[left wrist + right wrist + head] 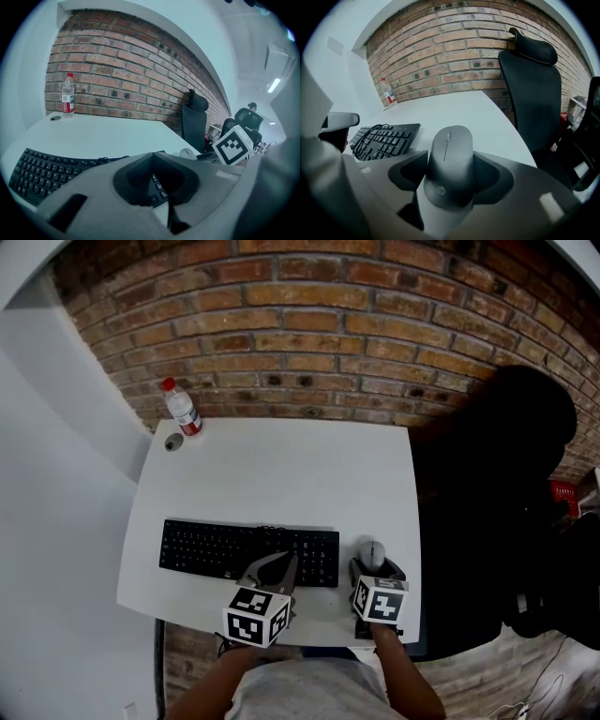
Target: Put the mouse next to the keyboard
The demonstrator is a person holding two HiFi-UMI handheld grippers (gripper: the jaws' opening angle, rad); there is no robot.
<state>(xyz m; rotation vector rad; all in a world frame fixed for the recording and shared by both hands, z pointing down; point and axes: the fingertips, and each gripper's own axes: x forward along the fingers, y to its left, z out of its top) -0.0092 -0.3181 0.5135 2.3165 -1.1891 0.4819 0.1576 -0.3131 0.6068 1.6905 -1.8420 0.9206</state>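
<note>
The grey mouse [449,154] lies lengthwise between my right gripper's [450,163] jaws, and both pads press its sides. In the head view the mouse [373,553] is at the table's front right, just right of the black keyboard [248,552], with the right gripper [375,570] behind it. Whether the mouse rests on the table or hangs just above it I cannot tell. My left gripper [277,564] hovers over the keyboard's right half, fingertips together and nothing between them. The left gripper view shows keys [157,183] through the hollow behind its tips.
The white table [281,474] ends at a brick wall. A water bottle [182,409] with a red cap and a small round lid [173,442] stand at the back left corner. A black office chair [532,93] stands to the table's right. A coiled cable [370,136] lies on the keyboard.
</note>
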